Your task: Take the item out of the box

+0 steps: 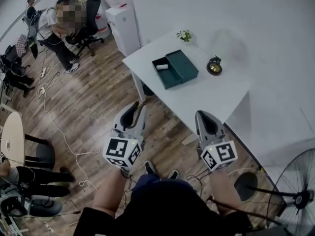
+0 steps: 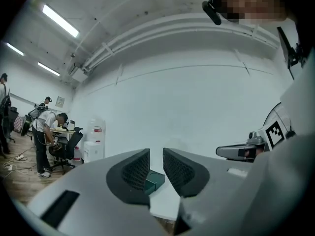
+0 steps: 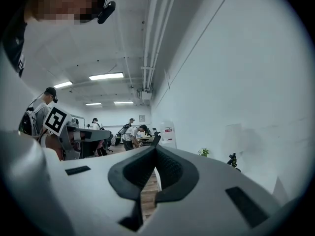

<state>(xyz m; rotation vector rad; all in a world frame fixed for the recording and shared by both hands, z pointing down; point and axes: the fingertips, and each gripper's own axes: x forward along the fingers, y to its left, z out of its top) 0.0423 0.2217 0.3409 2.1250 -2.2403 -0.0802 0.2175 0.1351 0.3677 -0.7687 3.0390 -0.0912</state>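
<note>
We hold the left hand-held gripper [image 1: 134, 110] and the right hand-held gripper [image 1: 204, 117] near us, both pressed together and empty. Far ahead, the green box [image 1: 181, 65] lies open on the white counter [image 1: 216, 95]. A small white item [image 1: 162, 67] is inside.

Floor: wood planks [image 1: 93, 107], with white cables [image 1: 54, 124] trailing across them. Walls [image 1: 256, 23] plain white. White table [image 1: 211, 95] set cornerwise near the wall, with a small potted plant [image 1: 184, 35] at its far corner. White cabinet [image 1: 123, 28] against the wall beyond. Black office chair [image 1: 87, 21] just beside it, and a person [image 1: 51, 33] bent over next to the chair. Pale round table [image 1: 12, 139] at the left edge. Standing fan [image 1: 298, 195] at lower right. Ceiling: long strip lights [image 2: 60, 20], lit. White pipes [image 3: 150, 38] run overhead along the wall line.
</note>
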